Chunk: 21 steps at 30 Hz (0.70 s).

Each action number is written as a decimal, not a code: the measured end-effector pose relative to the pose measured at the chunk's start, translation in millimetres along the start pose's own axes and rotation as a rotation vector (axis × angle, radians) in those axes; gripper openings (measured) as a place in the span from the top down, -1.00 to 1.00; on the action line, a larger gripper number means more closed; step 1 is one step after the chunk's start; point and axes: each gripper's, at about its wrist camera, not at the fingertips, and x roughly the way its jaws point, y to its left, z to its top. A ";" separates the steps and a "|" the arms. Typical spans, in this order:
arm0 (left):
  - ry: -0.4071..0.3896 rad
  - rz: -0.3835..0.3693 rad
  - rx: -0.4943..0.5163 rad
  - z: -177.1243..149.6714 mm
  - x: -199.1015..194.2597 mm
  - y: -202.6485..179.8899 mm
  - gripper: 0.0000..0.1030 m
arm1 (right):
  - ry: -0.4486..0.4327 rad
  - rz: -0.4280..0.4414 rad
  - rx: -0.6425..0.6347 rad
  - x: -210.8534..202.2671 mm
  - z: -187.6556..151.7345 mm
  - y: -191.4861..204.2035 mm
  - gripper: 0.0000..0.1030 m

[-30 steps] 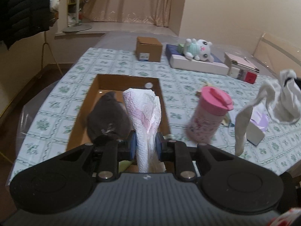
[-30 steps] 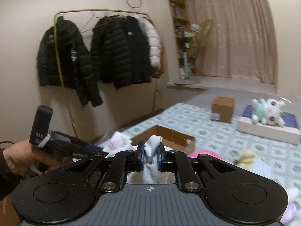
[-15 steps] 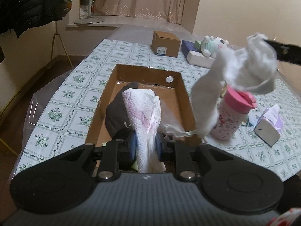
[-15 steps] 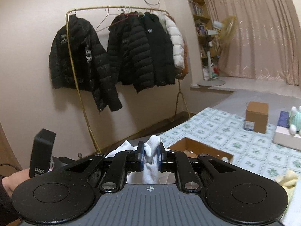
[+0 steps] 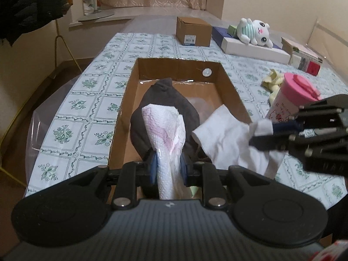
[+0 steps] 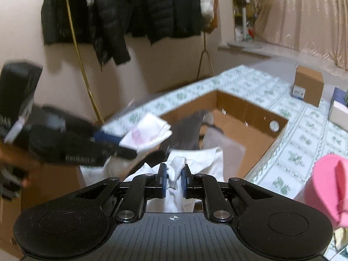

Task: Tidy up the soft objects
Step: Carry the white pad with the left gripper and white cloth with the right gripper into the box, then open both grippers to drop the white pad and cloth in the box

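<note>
The left gripper has its 2 blue-padded fingers pressed against a rolled white cloth with pink print, which stands up out of the gap and leans forward past the tips. Directly beyond the tips lies a dark grey soft item inside the open cardboard box; the printed cloth hangs over it, above the box's near end. Further ahead in the box sits some clear plastic film on the floor, and a round white sticker marks the far wall.

The right gripper is clamped on a bunched white cloth, a fold of it squeezed between the pads. From the left wrist view that cloth drapes from the right gripper over the box's right wall, its free end reaching down inside beside the grey item.

Just right of the box stands a pink-lidded cup, with a yellow soft thing behind it. Well beyond, on the patterned tablecloth, sit a small closed carton and a white plush toy lying on a flat white box.
</note>
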 end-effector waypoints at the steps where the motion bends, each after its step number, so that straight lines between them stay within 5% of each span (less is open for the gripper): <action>1: 0.006 0.001 0.009 0.6 4.1 1.0 0.61 | 0.014 -0.007 -0.011 4.2 -3.3 1.8 0.74; 17: 0.065 -0.032 0.055 -1.0 39.1 8.6 0.38 | 0.142 -0.069 -0.132 62.3 -15.1 6.3 0.73; 19: 0.060 -0.031 0.060 -2.2 35.6 7.7 0.30 | 0.131 -0.061 -0.128 57.5 -15.8 6.3 0.65; 21: 0.056 -0.031 0.060 -3.7 30.9 7.4 0.18 | 0.107 -0.059 -0.123 48.6 -15.9 8.1 0.27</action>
